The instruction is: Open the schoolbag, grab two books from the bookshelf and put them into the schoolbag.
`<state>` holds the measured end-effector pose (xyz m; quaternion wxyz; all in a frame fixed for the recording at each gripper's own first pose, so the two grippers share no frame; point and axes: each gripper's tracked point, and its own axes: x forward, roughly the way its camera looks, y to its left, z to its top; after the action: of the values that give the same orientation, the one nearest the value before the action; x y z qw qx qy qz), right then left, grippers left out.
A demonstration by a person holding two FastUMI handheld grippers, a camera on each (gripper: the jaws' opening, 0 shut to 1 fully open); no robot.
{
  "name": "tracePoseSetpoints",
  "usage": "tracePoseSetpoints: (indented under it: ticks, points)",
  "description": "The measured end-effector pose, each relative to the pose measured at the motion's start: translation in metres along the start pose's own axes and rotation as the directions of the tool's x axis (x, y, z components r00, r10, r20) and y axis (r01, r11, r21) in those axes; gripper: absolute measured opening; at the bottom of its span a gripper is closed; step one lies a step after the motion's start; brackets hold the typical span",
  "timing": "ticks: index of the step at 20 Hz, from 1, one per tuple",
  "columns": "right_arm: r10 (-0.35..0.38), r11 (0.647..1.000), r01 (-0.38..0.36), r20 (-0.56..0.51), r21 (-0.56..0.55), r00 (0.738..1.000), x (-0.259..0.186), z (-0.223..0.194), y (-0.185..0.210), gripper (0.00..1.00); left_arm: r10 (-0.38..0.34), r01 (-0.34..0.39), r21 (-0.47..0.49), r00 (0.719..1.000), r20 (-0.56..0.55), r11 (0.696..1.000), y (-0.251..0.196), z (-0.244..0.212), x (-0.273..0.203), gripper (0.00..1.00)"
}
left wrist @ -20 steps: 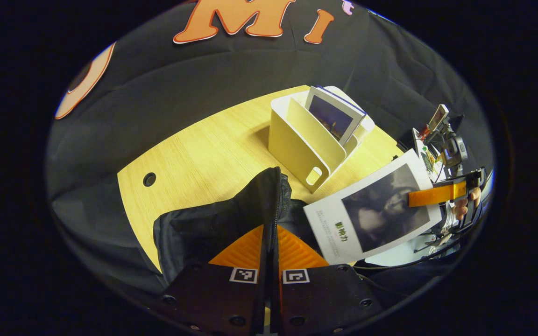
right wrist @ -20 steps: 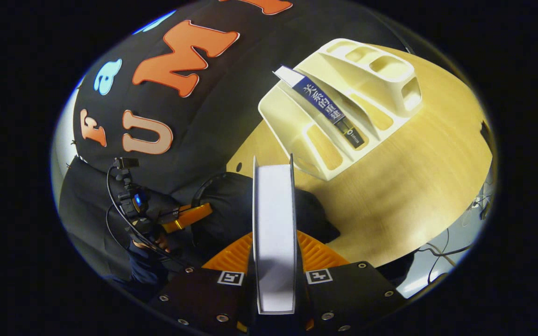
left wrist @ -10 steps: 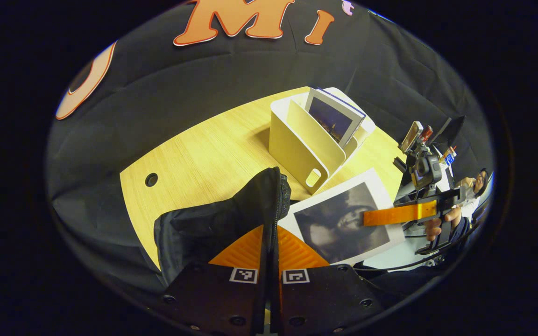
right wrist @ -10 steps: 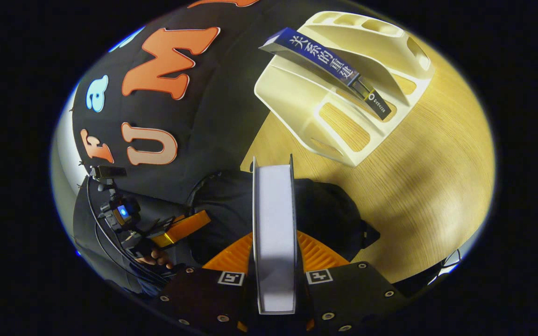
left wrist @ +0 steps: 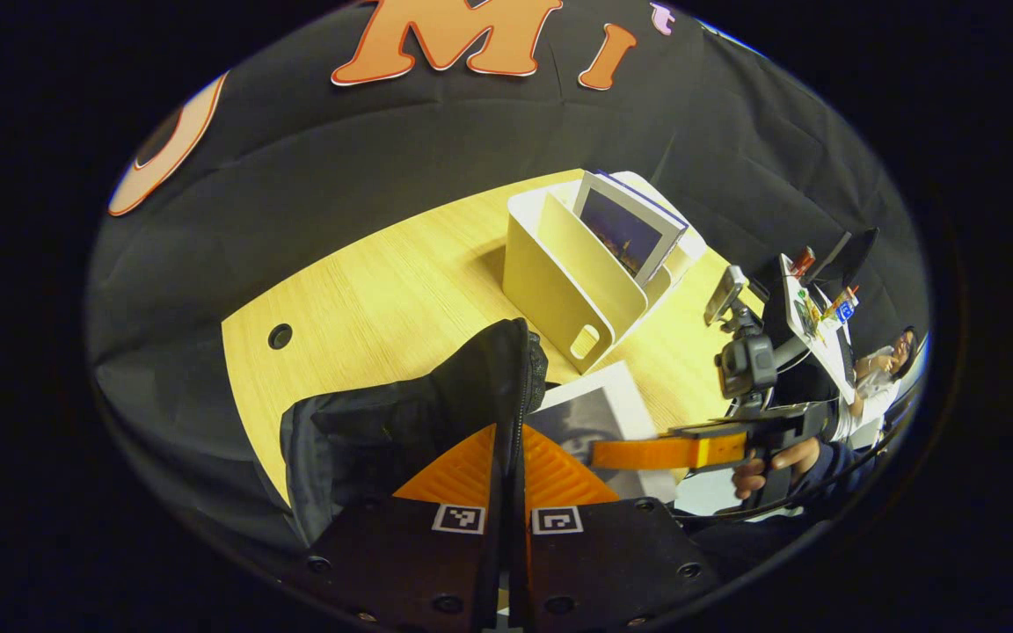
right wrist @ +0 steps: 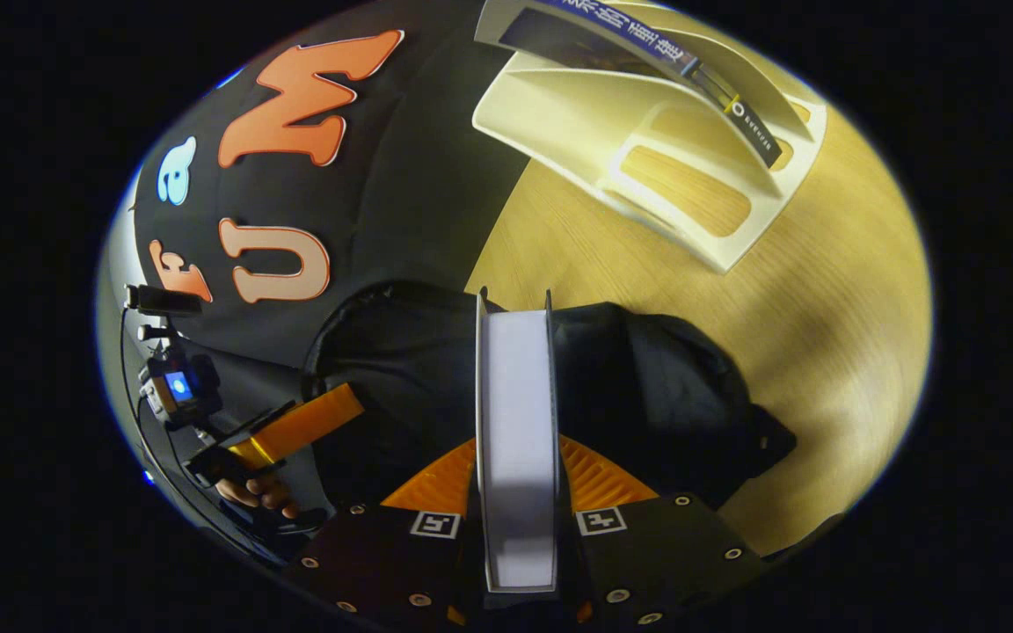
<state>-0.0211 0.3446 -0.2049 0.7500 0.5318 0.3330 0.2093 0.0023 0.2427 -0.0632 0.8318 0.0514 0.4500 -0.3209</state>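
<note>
My left gripper is shut on the zipper edge of the black schoolbag and holds that edge up. My right gripper is shut on a white book, seen here by its page edge over the schoolbag. In the left gripper view this white book is low beside the raised bag edge, partly hidden behind it, with the right gripper on it. The cream bookshelf stands behind on the table with a dark-covered book in it. The left gripper shows at the bag's left side.
The wooden table has a round cable hole near its left edge. Black cloth walls the booth behind. A desk with small items and a seated person lie beyond the table's right end.
The right gripper has carried the white book down and leftward, from beside the bookshelf to the bag's opening. The left gripper has kept the bag edge where it was.
</note>
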Motion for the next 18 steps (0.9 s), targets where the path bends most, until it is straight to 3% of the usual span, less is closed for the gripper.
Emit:
tracePoseSetpoints:
  ticks: [9,11,13,15,18]
  points:
    - [0.053,0.998,-0.054,0.039,0.031,0.998,0.045,-0.009,0.003,0.33,-0.006,0.007,-0.012,1.000,0.022,1.000,-0.002,-0.001,-0.004,0.05]
    - [0.013,0.999,-0.014,0.029,0.035,0.999,0.048,-0.010,-0.007,0.35,-0.011,0.011,-0.018,1.000,0.024,1.000,-0.003,-0.001,-0.003,0.05]
    - [-0.080,0.997,0.080,-0.006,0.019,0.997,0.054,-0.014,-0.019,0.41,-0.021,0.022,-0.033,0.999,0.026,0.999,-0.005,-0.004,-0.002,0.06]
    - [-0.154,0.988,0.152,-0.044,-0.036,0.987,0.052,-0.021,-0.028,0.57,-0.026,0.027,-0.035,0.999,0.027,0.999,-0.006,-0.006,-0.002,0.05]
    - [-0.282,0.948,0.263,-0.095,-0.178,0.955,0.033,-0.024,-0.040,0.90,-0.021,0.022,-0.045,0.999,0.035,0.999,-0.003,-0.007,-0.003,0.06]
